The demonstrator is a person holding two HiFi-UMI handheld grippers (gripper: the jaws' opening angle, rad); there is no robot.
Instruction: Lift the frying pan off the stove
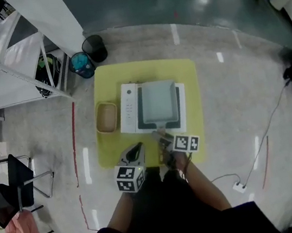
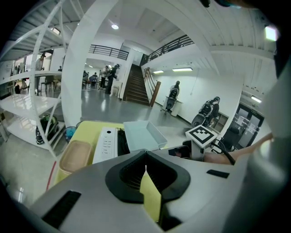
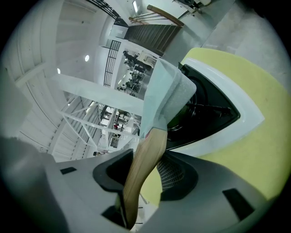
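Observation:
A square pale blue frying pan (image 1: 157, 103) sits over the white stove (image 1: 129, 109) on a yellow table (image 1: 182, 69). Its wooden handle (image 1: 160, 134) points toward me. My right gripper (image 1: 163, 139) is shut on that handle (image 3: 143, 168), which runs between its jaws in the right gripper view (image 3: 148, 157). There the pan (image 3: 166, 98) shows its underside, tilted up over the stove's black top (image 3: 204, 111). My left gripper (image 1: 135, 152) hovers at the table's front edge, shut and holding nothing (image 2: 145, 169). From it I see the pan (image 2: 143, 135) and the stove (image 2: 105, 144) ahead.
A beige tray (image 1: 106, 117) lies left of the stove. Two bins (image 1: 94, 48) (image 1: 82, 64) stand behind the table. White shelving (image 1: 11, 63) and a chair (image 1: 14, 183) are at the left, a cable with a power strip (image 1: 238, 185) on the floor at the right.

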